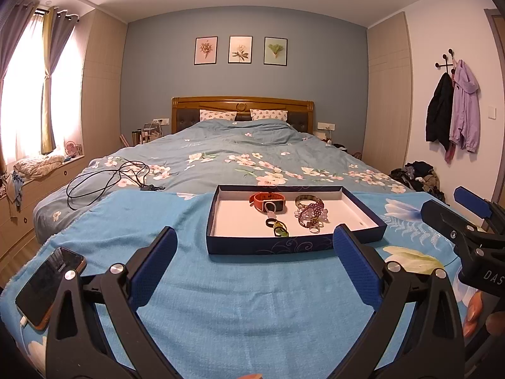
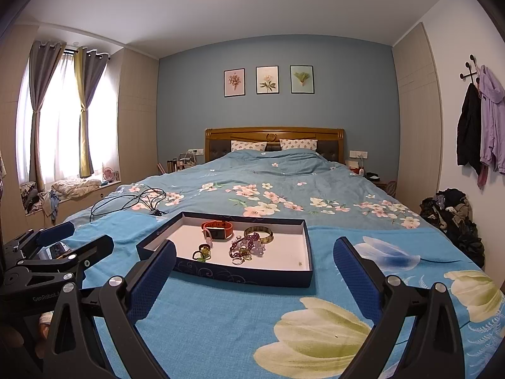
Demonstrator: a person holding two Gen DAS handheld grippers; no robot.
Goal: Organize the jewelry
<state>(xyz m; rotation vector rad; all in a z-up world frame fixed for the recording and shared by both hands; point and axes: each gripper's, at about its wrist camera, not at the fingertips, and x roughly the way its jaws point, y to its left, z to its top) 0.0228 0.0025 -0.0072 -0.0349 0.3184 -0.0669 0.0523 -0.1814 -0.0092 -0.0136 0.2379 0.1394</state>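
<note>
I have both hand-held grippers low over the foot of the bed (image 1: 240, 154), on the blue blanket (image 1: 221, 290). My left hand-held gripper (image 1: 254, 249) stands wide, nothing between its blue pads, and so does my right hand-held gripper (image 2: 254, 260); in the left view the right one shows at 3 o'clock, and in the right view the left one shows at 9 o'clock. The tray (image 1: 295, 246), dark blue with a white floor, lies on the blanket just past the fingertips, at 12 o'clock from the left hand-held gripper and between 11 and 12 o'clock from the right. All the jewelry I can see is inside it. An orange band (image 1: 268, 202) sits toward the far wall, with a small clear piece touching its near side. To its right, at 3 o'clock, a bangle (image 1: 307, 200) lies flat, and a purple bead string (image 1: 311, 214) is heaped against it, reaching toward the near wall. A few rings (image 1: 277, 225) lie at 6 o'clock from the band; I cannot tell how many. A phone (image 1: 50, 287) lies on the blanket at 9 o'clock in the left view, a white plug in its near end. A black cable (image 1: 107, 180) loops on the duvet at 10 o'clock, well apart from the tray.
</note>
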